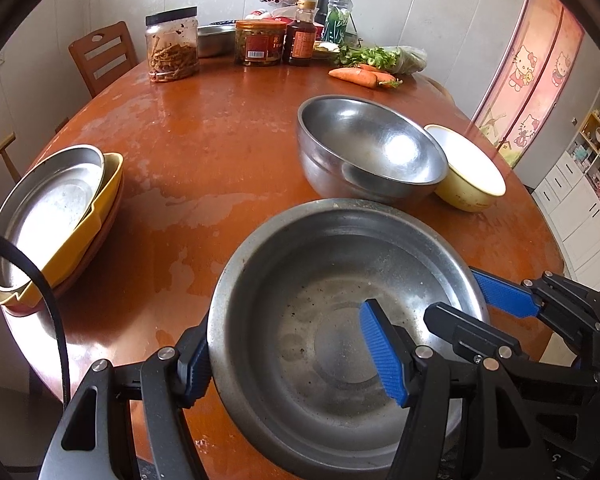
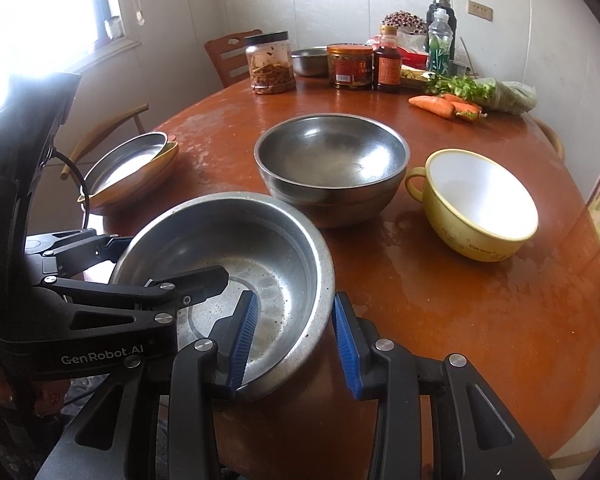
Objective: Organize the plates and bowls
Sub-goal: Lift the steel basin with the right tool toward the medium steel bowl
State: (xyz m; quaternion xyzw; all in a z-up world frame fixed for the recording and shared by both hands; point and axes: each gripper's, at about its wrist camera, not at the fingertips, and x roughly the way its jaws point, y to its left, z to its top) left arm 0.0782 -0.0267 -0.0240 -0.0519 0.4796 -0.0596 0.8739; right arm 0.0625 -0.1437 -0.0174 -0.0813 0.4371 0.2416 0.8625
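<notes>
A wide shallow steel bowl [image 1: 320,280] [image 2: 240,232] sits at the round table's near edge, slightly tilted. My left gripper [image 1: 288,320] [image 2: 176,258] straddles its left rim, one pad against the outer wall and one inside, shut on it. My right gripper [image 2: 296,300] [image 1: 454,292] clamps the right rim, with one blue pad inside and the other outside. Beyond it stand a deep steel bowl [image 1: 372,148] [image 2: 332,160] and a yellow handled bowl [image 1: 472,176] [image 2: 480,200]. At the left edge a steel plate [image 1: 48,208] [image 2: 128,160] lies on a yellow dish [image 1: 80,248] and a brown plate.
At the back of the table [image 1: 220,140] stand a pickle jar [image 1: 172,46], a red-labelled jar [image 1: 259,43], a sauce bottle [image 1: 300,36], other bottles and a small steel basin [image 2: 310,60]. Carrots [image 1: 356,75] and greens lie back right. Wooden chairs [image 1: 100,56] stand at the left.
</notes>
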